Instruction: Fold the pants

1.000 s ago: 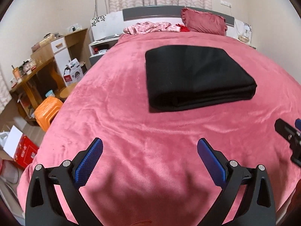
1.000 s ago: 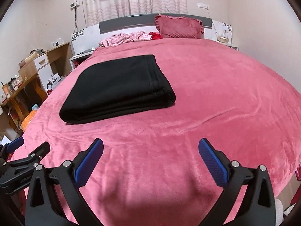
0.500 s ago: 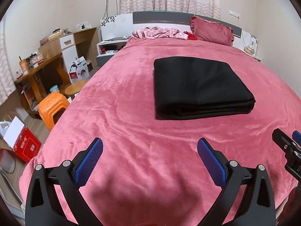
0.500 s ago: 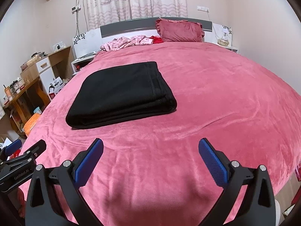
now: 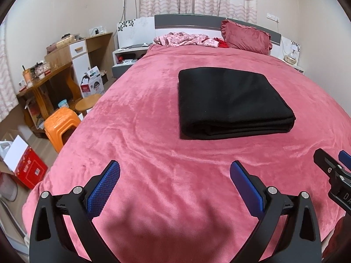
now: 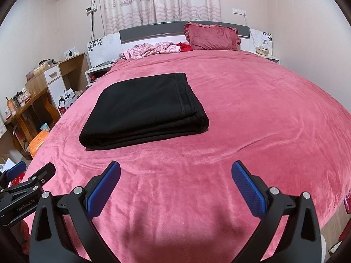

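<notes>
Pants look done: one black bundle, folded into a flat rectangle with stacked layers showing along the near edge, lying mid-bed, left of the bed's centre line and well short of the headboard. So my read is we're at the end step, hands off and clear. Left gripper hangs over the foot edge of the bed, fingers spread wide, nothing between them; right gripper same, spread and empty, just beside the left one, both well apart from the pants. Next move, if any: a check that the edges line up; the near right corner looks slightly rounded, might want a light tuck, otherwise just leave it. Counts: 1 pants, 2 grippers, 1 pillow at the headboard, 1 heap of pink clothes beside it, 1 orange stool on the floor left of the bed.
</notes>
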`<state>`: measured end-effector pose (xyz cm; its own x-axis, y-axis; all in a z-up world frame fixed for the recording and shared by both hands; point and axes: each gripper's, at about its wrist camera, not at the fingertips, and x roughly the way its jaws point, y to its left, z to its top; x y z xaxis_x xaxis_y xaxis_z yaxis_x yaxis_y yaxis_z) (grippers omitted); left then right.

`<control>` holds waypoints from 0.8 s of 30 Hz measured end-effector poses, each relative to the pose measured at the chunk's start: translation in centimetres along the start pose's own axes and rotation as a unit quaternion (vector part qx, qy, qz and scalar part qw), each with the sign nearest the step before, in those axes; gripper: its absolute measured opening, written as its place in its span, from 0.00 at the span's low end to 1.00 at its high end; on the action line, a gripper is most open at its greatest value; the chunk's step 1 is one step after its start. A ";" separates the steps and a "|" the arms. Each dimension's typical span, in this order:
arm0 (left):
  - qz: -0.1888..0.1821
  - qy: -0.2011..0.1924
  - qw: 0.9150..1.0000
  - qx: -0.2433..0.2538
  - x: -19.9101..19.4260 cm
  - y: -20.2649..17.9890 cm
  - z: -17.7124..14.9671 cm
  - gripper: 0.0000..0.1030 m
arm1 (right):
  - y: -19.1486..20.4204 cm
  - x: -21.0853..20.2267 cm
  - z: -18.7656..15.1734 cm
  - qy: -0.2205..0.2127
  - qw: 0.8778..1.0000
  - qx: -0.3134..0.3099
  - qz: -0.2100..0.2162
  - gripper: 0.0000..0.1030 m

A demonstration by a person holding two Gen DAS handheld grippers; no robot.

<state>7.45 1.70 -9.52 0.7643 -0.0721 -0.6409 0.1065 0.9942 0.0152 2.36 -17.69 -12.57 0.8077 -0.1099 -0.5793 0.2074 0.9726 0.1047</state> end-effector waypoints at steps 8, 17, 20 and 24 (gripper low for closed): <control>-0.005 0.004 1.000 0.002 -0.1 0.0 0.0 0.96 | 0.4 0.1 -0.1 -0.001 1.000 -0.011 0.004 0.98; -0.013 0.007 1.000 0.005 -0.3 0.0 -0.1 0.96 | 0.6 0.2 -0.2 0.003 1.000 -0.013 0.005 0.98; -0.016 0.011 1.000 0.005 -0.2 0.0 -0.2 0.96 | 0.7 0.0 -0.1 0.001 1.000 -0.014 0.006 0.98; -0.017 0.011 1.000 0.006 -0.2 -0.1 -0.2 0.96 | 0.7 0.0 -0.2 0.000 1.000 -0.015 0.005 0.98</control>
<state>7.15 1.62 -9.54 0.7458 -0.1034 -0.6580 0.1391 0.9903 0.0021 2.39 -16.92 -12.64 0.8097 -0.0992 -0.5784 0.1821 0.9794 0.0869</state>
